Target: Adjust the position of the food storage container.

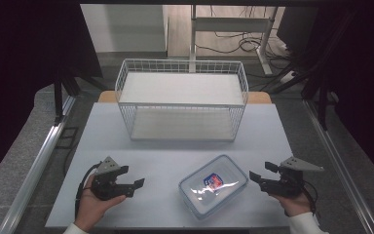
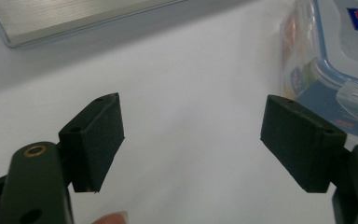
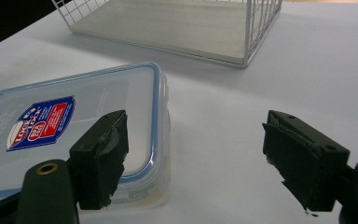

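One clear plastic box (image 1: 213,185) with a blue-rimmed lid and a red and blue label lay flat near the front edge of the white tabletop (image 1: 165,148), turned at an angle, between the two grippers. The left gripper (image 1: 135,185) sat well to its left, resting low in the person's hand, fingers (image 2: 98,140) spread wide with nothing between them; in the left gripper view a latch side of the box showed ahead and to the right. The right gripper (image 1: 260,174) was just beside the box's right corner, fingers (image 3: 102,158) likewise wide apart and empty, not touching it. Behind the box, well apart, stood a white wire basket (image 1: 182,66) with a pale floor, empty as far as could be seen.

The step looked like closing in on the box from both sides, probably to lift it into the basket. To do that well, each gripper would likely need to take a short edge squarely at the rim, both closing level and together, since the smooth lid and walls could slip or tip under a one-sided pinch.
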A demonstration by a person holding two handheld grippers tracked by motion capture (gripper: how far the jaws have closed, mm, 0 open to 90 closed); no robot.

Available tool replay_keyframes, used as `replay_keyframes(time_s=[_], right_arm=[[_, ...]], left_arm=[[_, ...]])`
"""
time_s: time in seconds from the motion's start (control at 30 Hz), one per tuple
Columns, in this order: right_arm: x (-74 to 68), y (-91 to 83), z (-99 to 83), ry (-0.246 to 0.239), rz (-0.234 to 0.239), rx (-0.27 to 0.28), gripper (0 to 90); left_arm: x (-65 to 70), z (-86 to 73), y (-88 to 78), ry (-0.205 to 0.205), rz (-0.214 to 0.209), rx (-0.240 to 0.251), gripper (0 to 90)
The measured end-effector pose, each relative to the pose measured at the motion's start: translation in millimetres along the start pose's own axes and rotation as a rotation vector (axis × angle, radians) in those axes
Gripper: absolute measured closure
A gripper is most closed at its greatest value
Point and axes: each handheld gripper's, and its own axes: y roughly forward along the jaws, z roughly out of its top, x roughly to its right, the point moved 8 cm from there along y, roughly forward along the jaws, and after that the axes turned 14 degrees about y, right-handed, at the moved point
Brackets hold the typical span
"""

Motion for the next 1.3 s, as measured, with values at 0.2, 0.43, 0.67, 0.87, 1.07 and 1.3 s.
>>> replay_keyframes(time_s=[0.2,0.43,0.67,0.87,1.07,1.3], right_arm=[[3.4,0.6,-0.1,0.002,-0.004,-0.01,23.2],[-5.1,-4.3,3.2,-0.033,-0.006,-0.025,28.4],[-14.5,-5.9,5.5,-0.048,0.026,-0.045,35.0],[-17.8,-7.3,8.9,-0.048,0.025,-0.078,43.1],[-33.7,-11.3,8.2,-0.123,0.081,-0.134,57.5],[-65.1,-16.2,-6.8,-0.242,0.181,-0.222,77.0]], left_arm=[[0.4,-1.4,1.7,0.0,0.0,-0.008,21.1],[3.4,-0.9,-1.2,-0.006,0.002,-0.001,20.9],[7.5,-0.4,-1.7,0.012,-0.003,-0.001,20.8],[4.8,-1.7,-1.9,0.014,0.002,-0.007,20.8],[5.4,-3.6,1.1,0.017,-0.006,-0.022,20.6],[5.5,-4.1,1.0,0.015,-0.006,-0.024,20.5]])
